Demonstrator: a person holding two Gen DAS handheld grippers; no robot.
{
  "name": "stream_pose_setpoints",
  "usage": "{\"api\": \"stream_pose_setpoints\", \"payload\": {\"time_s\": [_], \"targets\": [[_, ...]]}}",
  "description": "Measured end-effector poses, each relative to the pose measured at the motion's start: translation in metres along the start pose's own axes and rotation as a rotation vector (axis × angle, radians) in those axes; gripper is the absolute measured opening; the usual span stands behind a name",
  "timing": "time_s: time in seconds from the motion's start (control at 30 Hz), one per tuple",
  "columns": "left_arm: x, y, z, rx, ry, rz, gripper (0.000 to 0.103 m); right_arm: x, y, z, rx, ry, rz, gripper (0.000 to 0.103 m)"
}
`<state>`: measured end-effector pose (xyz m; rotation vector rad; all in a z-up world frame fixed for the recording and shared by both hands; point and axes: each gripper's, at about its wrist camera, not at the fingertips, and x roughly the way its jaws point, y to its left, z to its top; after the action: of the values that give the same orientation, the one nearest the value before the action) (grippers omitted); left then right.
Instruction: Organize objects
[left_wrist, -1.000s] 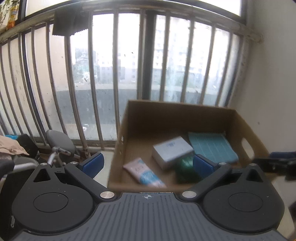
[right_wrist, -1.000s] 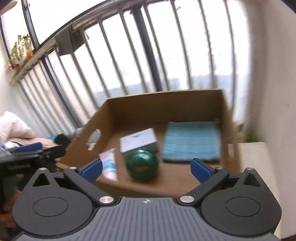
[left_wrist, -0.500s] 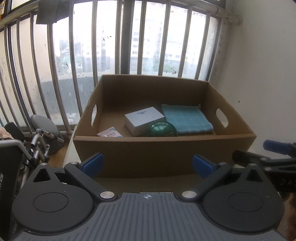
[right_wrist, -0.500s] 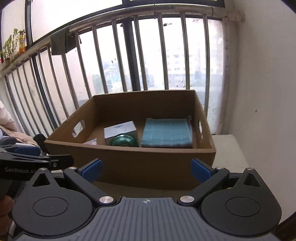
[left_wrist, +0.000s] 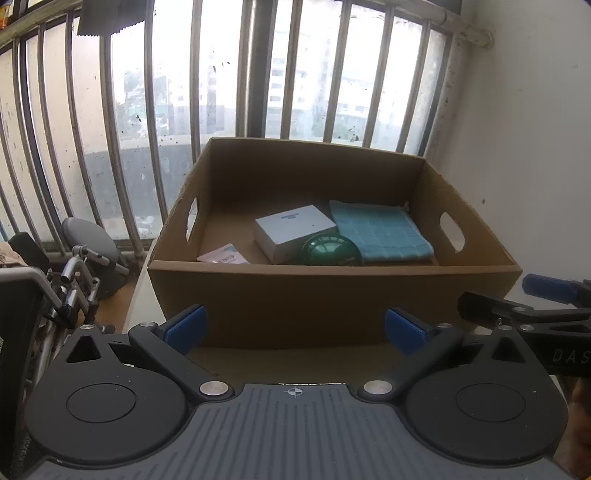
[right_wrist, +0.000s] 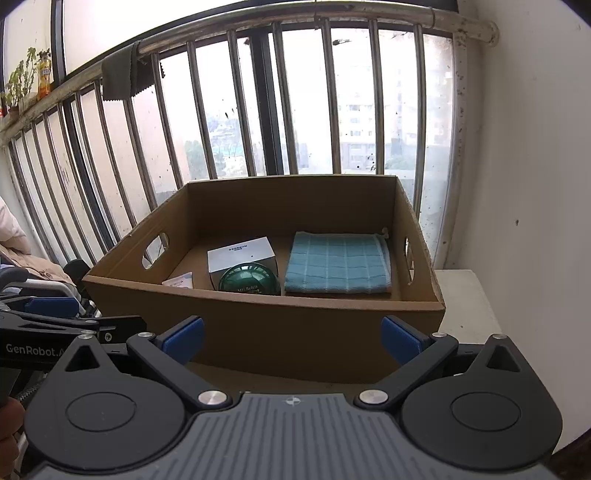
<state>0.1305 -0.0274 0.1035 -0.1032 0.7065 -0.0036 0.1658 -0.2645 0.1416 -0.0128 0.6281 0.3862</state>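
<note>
One cardboard box (right_wrist: 295, 325) on a white ledge, w/ 4 items inside: 1 white carton (right_wrist: 242, 256) mid-floor, 1 green ball (right_wrist: 249, 282) touching the carton's near side, 1 folded blue cloth (right_wrist: 338, 264) by the box's right wall, 1 pink-white packet (left_wrist: 223, 257) toward its left wall. Left gripper (left_wrist: 295, 326) and right gripper (right_wrist: 291, 338): both wide apart, holding nothing, just outside the box's near wall.

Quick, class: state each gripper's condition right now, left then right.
Left gripper: open, holding nothing, in front of the cardboard box.
Right gripper: open, holding nothing.
</note>
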Motion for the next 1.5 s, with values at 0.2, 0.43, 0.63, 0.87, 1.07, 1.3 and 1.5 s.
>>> {"api": "stream_pose_setpoints", "payload": {"time_s": [0.2, 0.43, 0.63, 0.87, 1.07, 1.3, 1.5], "targets": [[-0.0012, -0.0006, 0.0016, 0.007, -0.008, 0.009, 0.103, 0.0016, 0.0022, 0.001, -0.008, -0.004, -0.004, 0.103], [-0.0027, -0.0015, 0.0035, 0.012, -0.013, 0.019, 0.103, 0.0001, 0.0027, 0.0017, -0.01, -0.011, -0.008, 0.103], [-0.0042, -0.0025, 0.0048, 0.014, -0.018, 0.026, 0.103, -0.0014, 0.0021, 0.0037, -0.011, -0.017, -0.01, 0.103], [-0.0033, -0.0024, 0.0047, 0.009, -0.015, 0.025, 0.103, -0.0013, 0.0023, 0.0038, -0.01, -0.016, -0.009, 0.103], [-0.0029, -0.001, 0.0054, 0.008, -0.016, 0.025, 0.103, -0.0012, 0.0023, 0.004, -0.008, -0.016, -0.008, 0.103], [-0.0026, 0.0007, 0.0069, 0.006, -0.017, 0.024, 0.103, -0.0009, 0.0028, 0.0055, -0.007, -0.017, -0.008, 0.103], [-0.0025, 0.0008, 0.0071, 0.005, -0.017, 0.025, 0.102, -0.001, 0.0034, 0.0065, -0.005, -0.017, -0.007, 0.103]]}}
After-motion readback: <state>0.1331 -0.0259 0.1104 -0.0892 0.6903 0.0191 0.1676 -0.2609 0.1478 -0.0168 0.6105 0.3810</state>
